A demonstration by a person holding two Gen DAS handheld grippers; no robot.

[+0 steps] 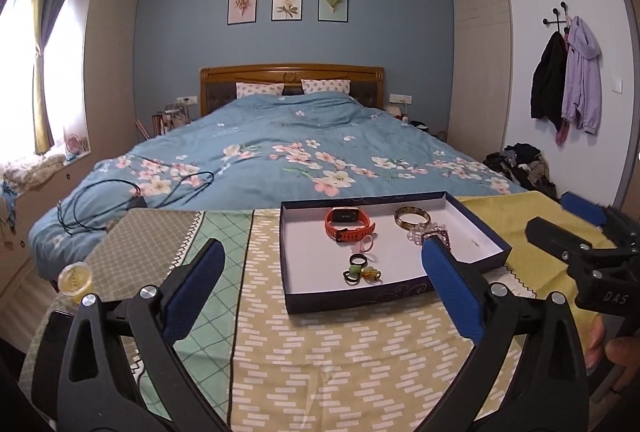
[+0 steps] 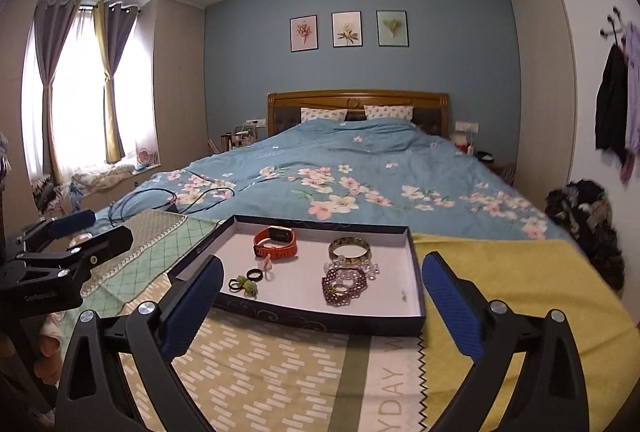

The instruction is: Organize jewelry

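Note:
A shallow dark blue box [image 1: 360, 302] [image 2: 320, 320] with a white floor lies on the patterned cloth. Inside it are an orange watch [image 1: 350, 224] [image 2: 276, 242], a gold bangle [image 1: 412, 218] [image 2: 350, 252], a purple bead bracelet [image 2: 344, 286], a clear bead bracelet [image 2: 352, 268], a pink ring [image 1: 367, 243] and small black and green rings [image 1: 356, 268] [image 2: 246, 282]. My left gripper [image 1: 324, 248] stands open and empty, back from the box's near left side. Likewise wide open and empty, my right gripper [image 2: 323, 262] hangs before the box's near edge.
Behind the table stretches a bed with a blue floral duvet [image 1: 300, 135], black cables [image 1: 140, 191] lying on its near left corner. A round yellow-lidded tub [image 1: 75, 278] sits at the table's left edge. A yellow cloth [image 2: 520, 292] covers the right side. Clothes are piled on the floor [image 2: 584, 224].

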